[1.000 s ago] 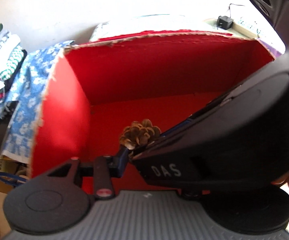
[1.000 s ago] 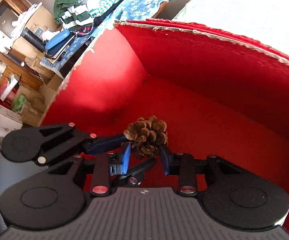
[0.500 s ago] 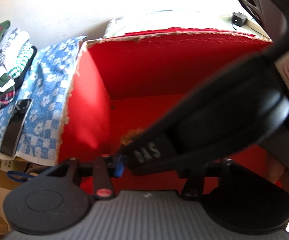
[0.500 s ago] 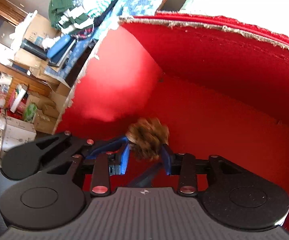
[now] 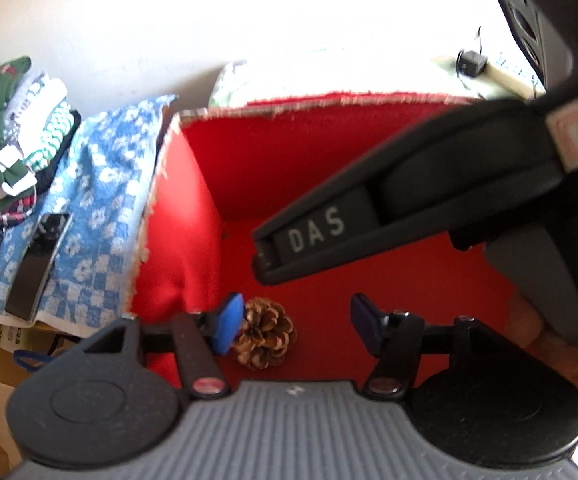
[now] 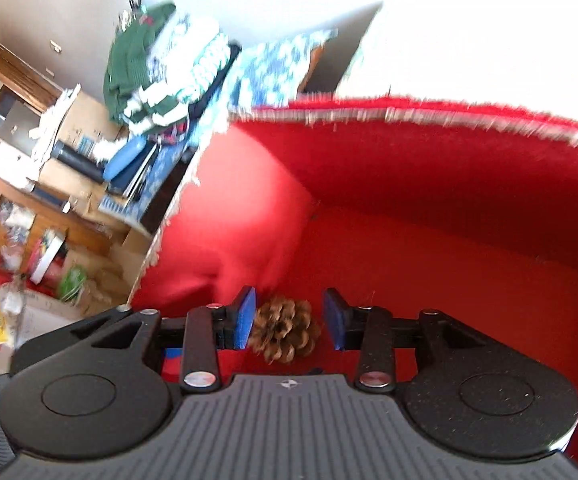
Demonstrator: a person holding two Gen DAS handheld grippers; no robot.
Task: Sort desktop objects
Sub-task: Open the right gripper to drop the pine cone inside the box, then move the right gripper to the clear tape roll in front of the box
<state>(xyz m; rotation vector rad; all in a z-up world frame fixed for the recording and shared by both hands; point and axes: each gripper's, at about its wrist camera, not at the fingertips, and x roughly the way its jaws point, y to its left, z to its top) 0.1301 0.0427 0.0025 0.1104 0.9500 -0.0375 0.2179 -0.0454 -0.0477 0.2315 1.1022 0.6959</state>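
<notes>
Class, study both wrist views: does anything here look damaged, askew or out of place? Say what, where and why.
The red box looks damaged: its top rim is ragged and frayed, showing pale torn cardboard. A pine cone lies alone on the box floor, an odd desktop item. Both tongs, left and right, hang open around it.

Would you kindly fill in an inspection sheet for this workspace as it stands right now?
Surface: red box, torn upper rim; red floor.
Job's things: pine cone lying on the box floor.
Clutter: phone on a blue checked towel; folded clothes.
Grippers: left gripper open, cone beside its left finger; right gripper open around the cone, gaps on both sides.
Cables: charger with a thin lead behind the box.
Surroundings: wooden shelves, cardboard boxes.
</notes>
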